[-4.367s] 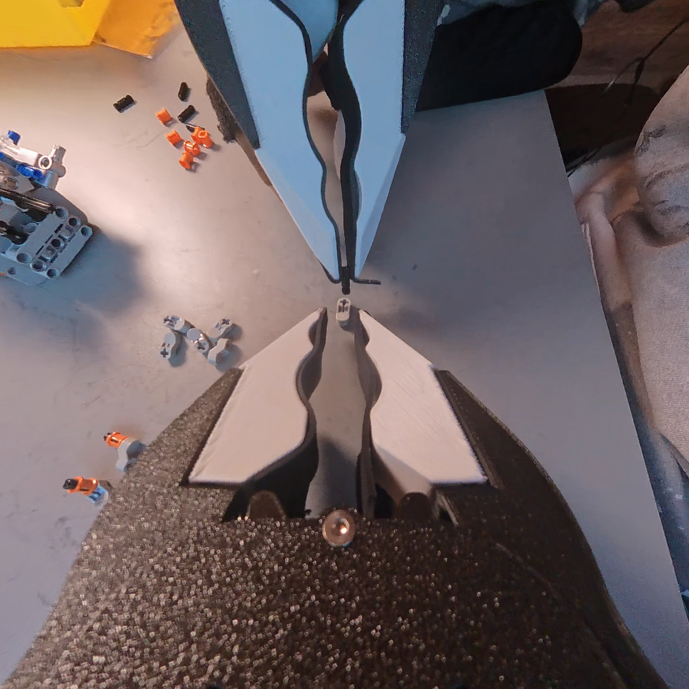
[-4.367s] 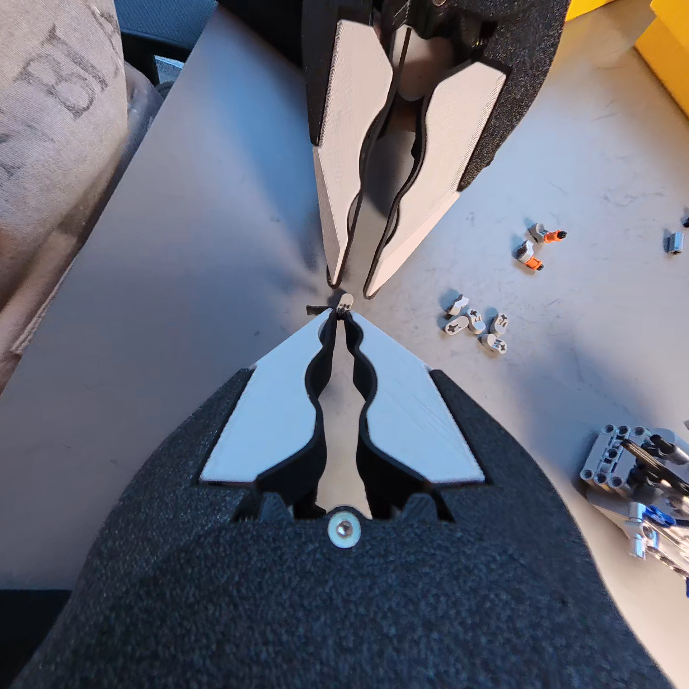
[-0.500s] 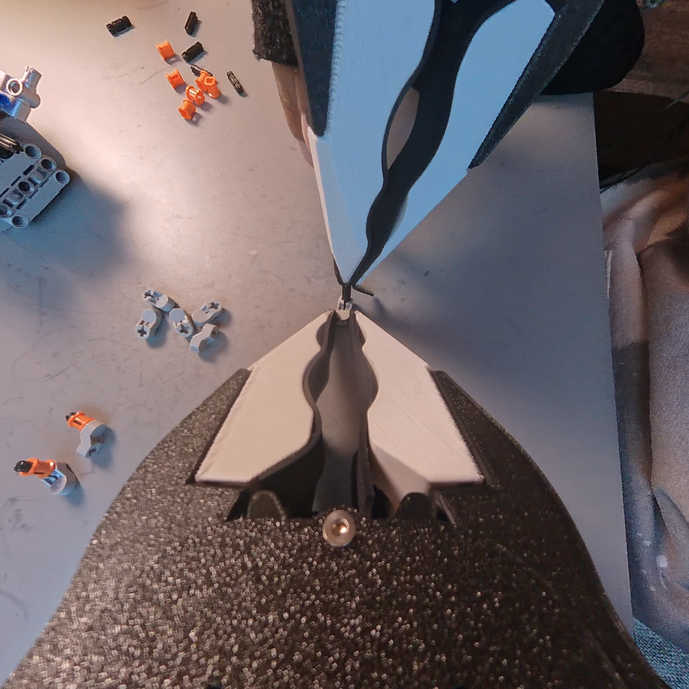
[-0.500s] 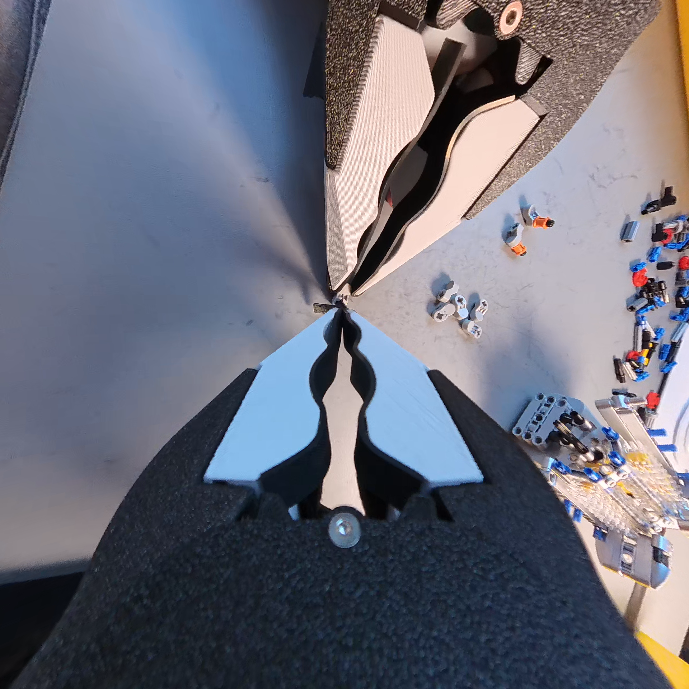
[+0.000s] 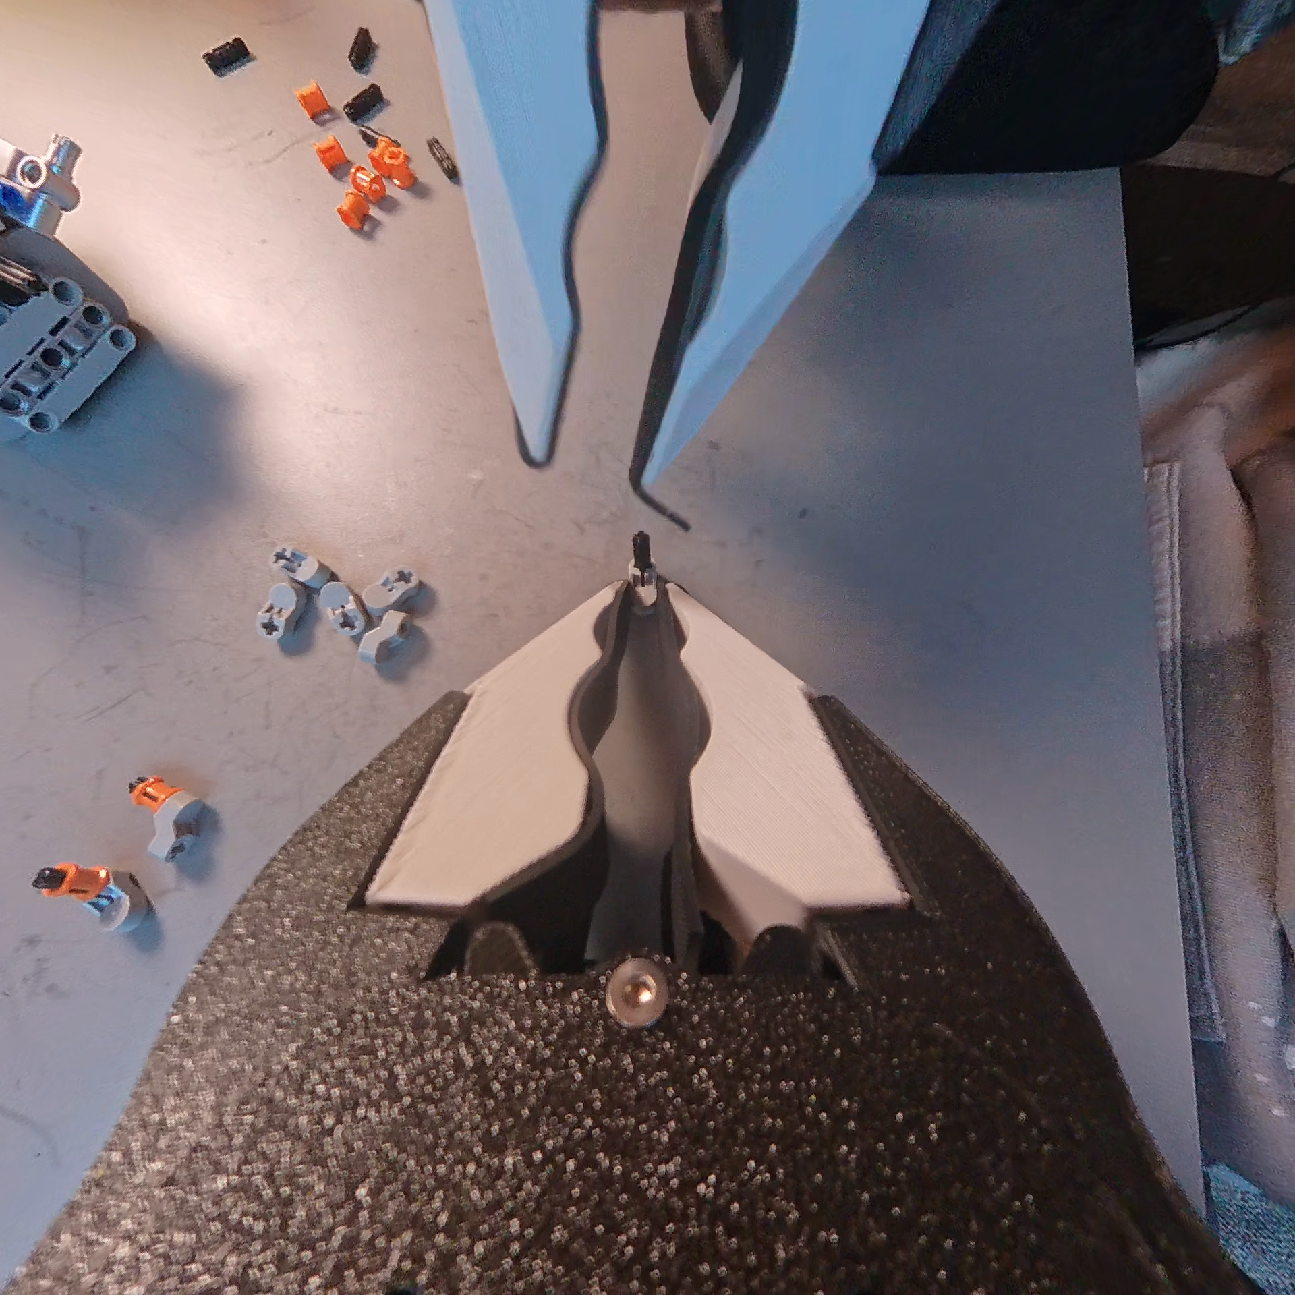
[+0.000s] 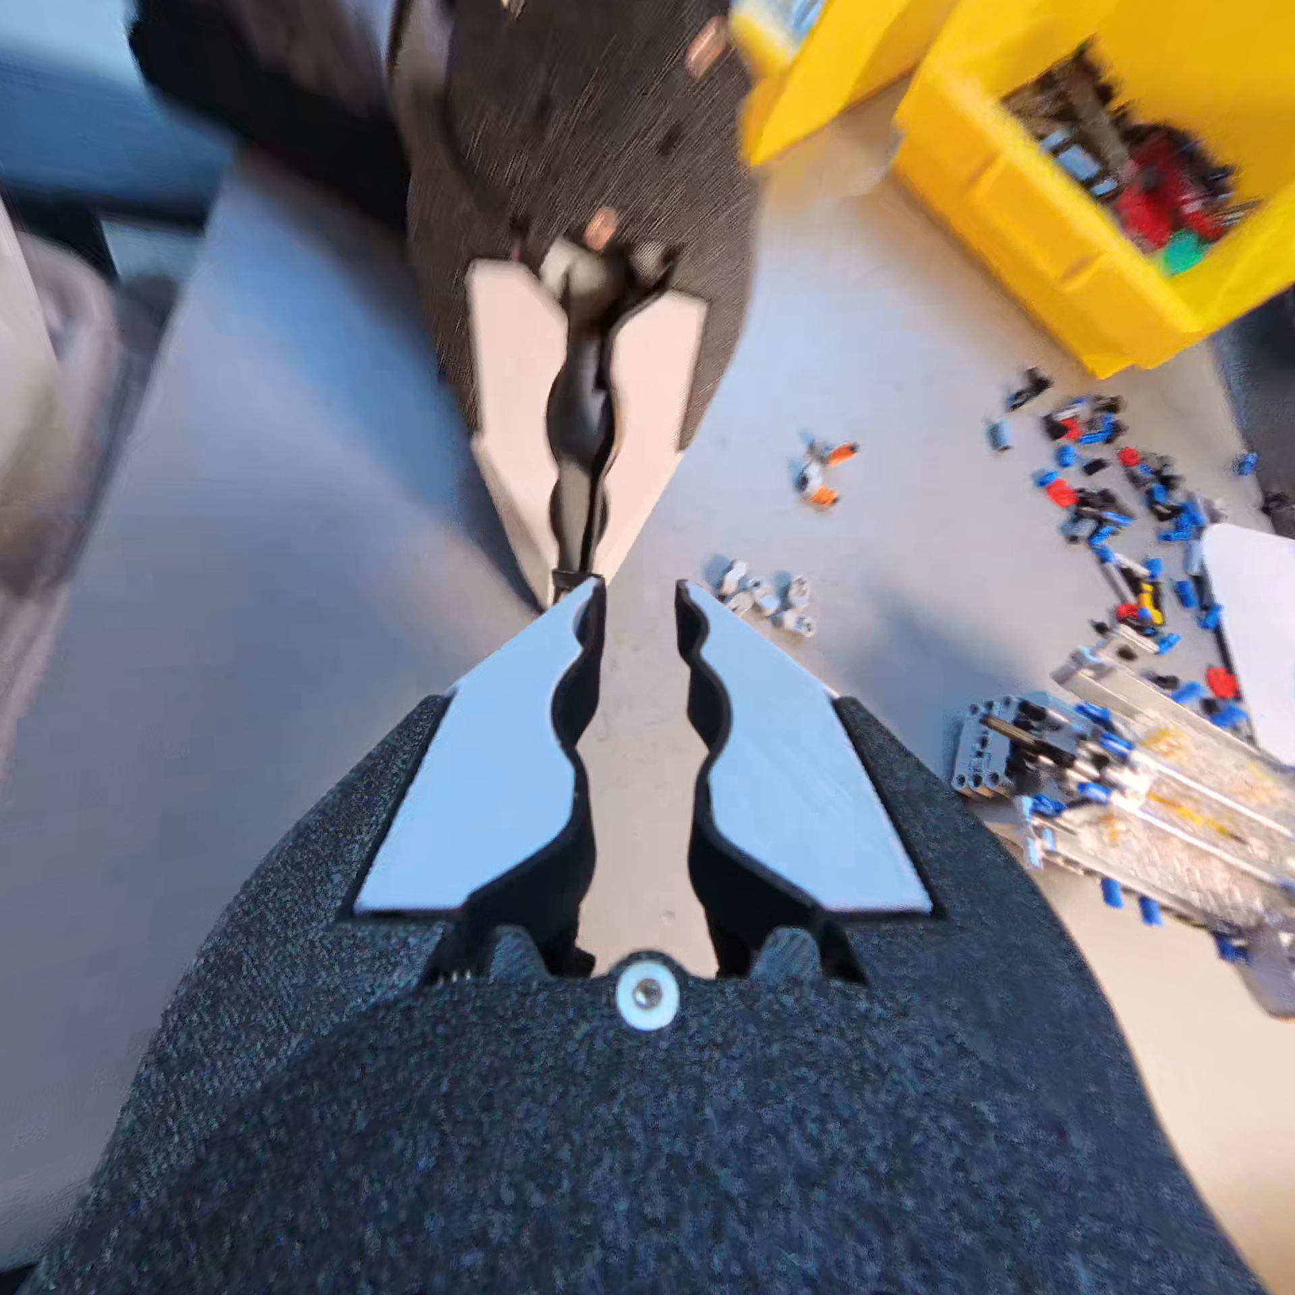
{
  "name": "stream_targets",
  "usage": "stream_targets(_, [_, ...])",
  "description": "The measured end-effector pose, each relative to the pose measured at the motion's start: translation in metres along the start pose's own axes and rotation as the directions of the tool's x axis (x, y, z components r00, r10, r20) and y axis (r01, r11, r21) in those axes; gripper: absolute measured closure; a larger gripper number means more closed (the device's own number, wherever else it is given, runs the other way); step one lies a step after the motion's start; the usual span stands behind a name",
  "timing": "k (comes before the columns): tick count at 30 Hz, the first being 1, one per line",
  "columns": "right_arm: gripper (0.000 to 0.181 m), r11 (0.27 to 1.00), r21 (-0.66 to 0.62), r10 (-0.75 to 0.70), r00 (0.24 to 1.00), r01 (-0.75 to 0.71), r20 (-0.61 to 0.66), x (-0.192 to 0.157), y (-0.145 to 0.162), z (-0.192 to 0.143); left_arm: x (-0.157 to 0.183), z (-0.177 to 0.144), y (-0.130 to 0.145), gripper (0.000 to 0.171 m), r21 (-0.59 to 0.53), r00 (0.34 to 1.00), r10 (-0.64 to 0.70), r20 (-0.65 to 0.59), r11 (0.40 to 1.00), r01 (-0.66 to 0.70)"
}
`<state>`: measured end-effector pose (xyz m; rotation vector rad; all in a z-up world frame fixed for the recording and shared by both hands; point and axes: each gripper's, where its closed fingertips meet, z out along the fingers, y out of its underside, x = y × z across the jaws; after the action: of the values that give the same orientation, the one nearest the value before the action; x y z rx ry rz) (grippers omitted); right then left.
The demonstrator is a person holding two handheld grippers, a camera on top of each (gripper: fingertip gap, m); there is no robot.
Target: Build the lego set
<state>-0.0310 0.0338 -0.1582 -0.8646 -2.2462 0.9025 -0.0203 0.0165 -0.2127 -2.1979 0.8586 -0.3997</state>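
left tool (image 5: 643, 592) pinches small grey connector (image 5: 642, 579); right tool (image 6: 639, 594) apart, spread.

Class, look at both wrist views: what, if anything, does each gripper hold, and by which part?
The left gripper pinches a small grey connector by its sides at the fingertips; a black pin protrudes from it. The right gripper is open and holds nothing.

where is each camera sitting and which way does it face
Left wrist view: sits on the left tongs, looking down along them at the grey table; they pinch a small grey connector with a black pin; the right tongs hang open opposite.
Right wrist view: sits on the right tongs, open, facing the left tongs and yellow bins.
Shared: both tongs, the table, the loose grey connectors.
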Motion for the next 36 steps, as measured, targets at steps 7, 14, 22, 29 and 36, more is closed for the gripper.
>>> stream_targets(7, [0.162, 0.797, 0.479, 0.385, 0.921, -0.367, 0.066, 0.05, -0.033, -0.042, -0.015, -0.012, -0.011, 0.154, 0.106, 0.998, -0.05, 0.038, 0.993, 0.046])
stream_targets(14, [0.162, 0.701, 0.589, 0.531, 0.845, -0.402, -0.055, 0.083, -0.034, -0.044, -0.065, -0.031, -0.027, 0.133, 0.181, 0.924, -0.078, 0.375, 0.983, 0.01])
stream_targets(22, [0.158, 0.725, 0.643, 0.43, 0.891, -0.245, -0.145, 0.072, -0.063, -0.037, -0.089, -0.042, -0.034, 0.124, 0.212, 0.835, -0.155, 0.528, 0.976, 0.047])
stream_targets(29, [0.154, 0.799, 0.6, 0.232, 0.902, 0.036, -0.363, 0.071, -0.081, -0.042, -0.088, -0.041, -0.041, 0.123, 0.194, 0.819, -0.118, 0.562, 0.981, 0.009])
stream_targets(36, [0.148, 0.828, 0.529, 0.107, 0.873, 0.186, -0.476, 0.07, -0.085, -0.042, -0.085, -0.043, -0.043, 0.123, 0.19, 0.816, -0.101, 0.569, 0.982, -0.011])
